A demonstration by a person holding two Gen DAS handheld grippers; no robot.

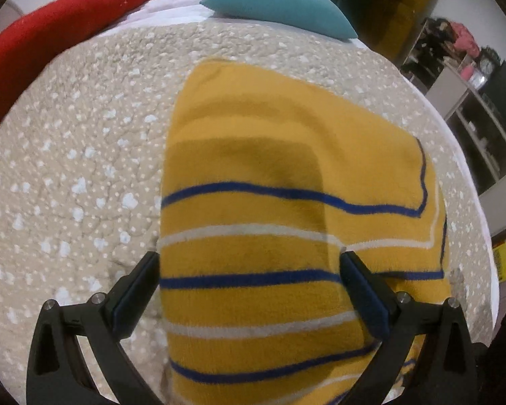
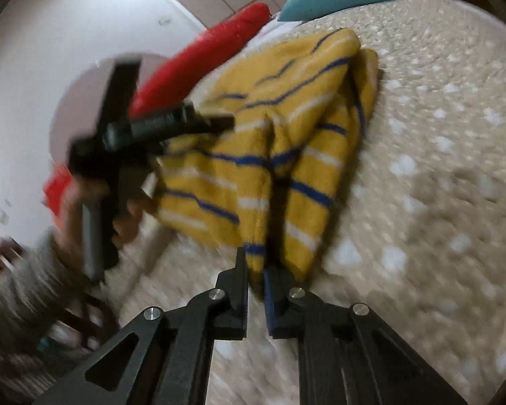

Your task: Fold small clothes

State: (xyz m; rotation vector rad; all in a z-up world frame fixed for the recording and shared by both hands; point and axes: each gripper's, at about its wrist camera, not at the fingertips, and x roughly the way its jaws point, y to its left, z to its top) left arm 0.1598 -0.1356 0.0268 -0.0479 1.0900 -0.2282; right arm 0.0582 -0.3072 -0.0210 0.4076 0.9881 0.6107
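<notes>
Garment: the yellow striped cloth (image 1: 280,236) lay on the bed (image 1: 77,155), partly folded, its long axis running away from you
Right gripper (image 2: 255,270): nearly closed, you pinched the near corner of the cloth, so this hand was the nearer one
Left gripper (image 1: 249,290): wide open, you had the cloth between the fingers but held nothing
Around: red pillow (image 1: 57,33) and teal pillow (image 1: 280,3) lay beyond, well apart, not blocking the fold

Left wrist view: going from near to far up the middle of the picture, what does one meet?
Left tool → striped yellow garment → speckled beige bedcover → teal pillow.
</notes>
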